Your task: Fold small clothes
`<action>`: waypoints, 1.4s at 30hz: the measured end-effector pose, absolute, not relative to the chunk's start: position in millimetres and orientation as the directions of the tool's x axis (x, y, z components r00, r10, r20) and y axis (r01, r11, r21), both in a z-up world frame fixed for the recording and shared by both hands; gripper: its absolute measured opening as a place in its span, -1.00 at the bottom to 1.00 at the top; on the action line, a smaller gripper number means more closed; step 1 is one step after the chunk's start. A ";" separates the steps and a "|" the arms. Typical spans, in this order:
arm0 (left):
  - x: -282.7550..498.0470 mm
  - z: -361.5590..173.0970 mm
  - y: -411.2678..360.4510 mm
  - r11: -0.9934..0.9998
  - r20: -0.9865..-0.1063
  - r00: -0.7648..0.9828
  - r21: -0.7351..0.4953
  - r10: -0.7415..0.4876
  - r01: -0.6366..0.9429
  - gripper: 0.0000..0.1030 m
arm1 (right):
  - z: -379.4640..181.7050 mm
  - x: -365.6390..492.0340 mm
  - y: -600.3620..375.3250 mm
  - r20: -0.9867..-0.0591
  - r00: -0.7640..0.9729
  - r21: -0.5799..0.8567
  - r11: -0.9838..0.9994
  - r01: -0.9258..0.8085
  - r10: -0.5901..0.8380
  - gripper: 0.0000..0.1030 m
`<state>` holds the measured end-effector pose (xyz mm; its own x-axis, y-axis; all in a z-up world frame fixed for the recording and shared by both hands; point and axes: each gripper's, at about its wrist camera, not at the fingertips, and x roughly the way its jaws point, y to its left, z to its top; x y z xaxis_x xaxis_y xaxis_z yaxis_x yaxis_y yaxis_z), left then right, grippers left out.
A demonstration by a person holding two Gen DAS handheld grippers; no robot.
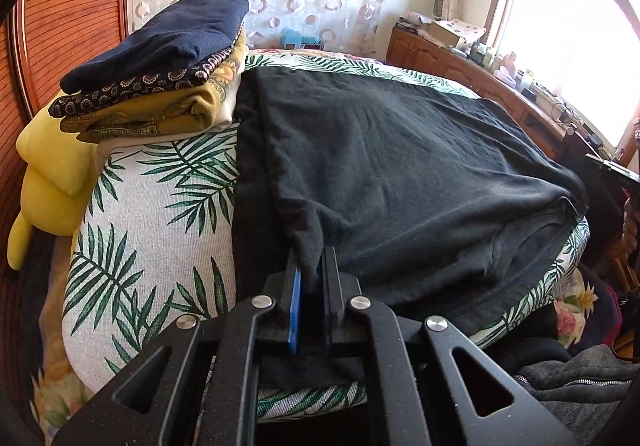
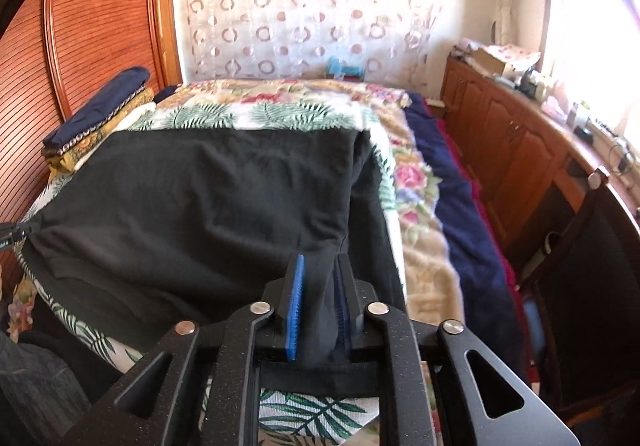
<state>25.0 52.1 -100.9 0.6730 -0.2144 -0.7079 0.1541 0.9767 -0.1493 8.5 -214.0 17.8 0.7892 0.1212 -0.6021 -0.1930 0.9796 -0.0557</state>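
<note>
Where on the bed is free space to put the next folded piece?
Bare palm-leaf cover lies between the black garment and the yellow pillow, in front of the folded stack. The floral blanket right of the garment is also free. The stack's corner is crowded.

left gripper [image 1: 311,266]: jaws nearly closed, pinching a fold of black garment [image 1: 380,174]
garment: spread flat over leaf-print cover [image 1: 160,214], near edge lifted w/ the pinch
folded stack [image 1: 160,66]: far left, touching garment's edge; navy on top, mustard below
yellow plush [image 1: 48,182]: left of stack
</note>
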 end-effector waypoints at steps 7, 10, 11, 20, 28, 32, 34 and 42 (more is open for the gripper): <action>25.8 -104.3 49.0 0.982 -0.719 0.670 -0.117 -0.186 0.147 -0.59 | 8.5 -1.1 -178.3 -0.596 0.777 -0.041 0.958 -0.285 0.205 -0.25; 26.4 -102.4 50.5 0.983 -0.714 0.676 -0.116 -0.182 0.141 -0.34 | -1.4 4.1 -155.9 -0.617 0.746 -0.031 0.939 -0.342 0.251 -0.25; 26.1 -101.9 51.1 0.983 -0.712 0.678 -0.119 -0.183 0.142 -0.25 | -5.1 6.1 -148.0 -0.623 0.737 -0.030 0.934 -0.357 0.262 -0.25; 29.5 -104.4 52.2 0.986 -0.712 0.682 -0.108 -0.168 0.129 0.51 | -35.2 50.9 -98.3 -0.648 0.687 -0.011 0.897 -0.441 0.330 -0.11; 28.2 -111.6 53.2 0.992 -0.720 0.682 -0.076 -0.126 0.103 0.52 | -67.9 85.8 -74.8 -0.694 0.651 -0.030 0.892 -0.452 0.306 -0.03; 28.4 -113.2 51.1 0.993 -0.718 0.687 -0.060 -0.113 0.101 0.54 | -68.2 88.7 -72.6 -0.683 0.658 -0.037 0.885 -0.465 0.317 0.25; 28.3 -113.1 50.7 0.993 -0.717 0.688 -0.054 -0.109 0.102 0.54 | -70.5 80.5 -71.5 -0.677 0.669 -0.064 0.881 -0.469 0.307 0.48; 27.6 -113.0 49.5 0.994 -0.713 0.694 -0.050 -0.105 0.099 0.55 | -63.8 58.9 -84.7 -0.687 0.660 -0.034 0.894 -0.447 0.304 0.26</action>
<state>27.6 49.5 -113.0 0.6937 -0.1052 -0.7125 0.0991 0.9938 -0.0503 58.9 -84.7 -63.8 0.6601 0.3039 -0.6870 -0.4468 0.8940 -0.0338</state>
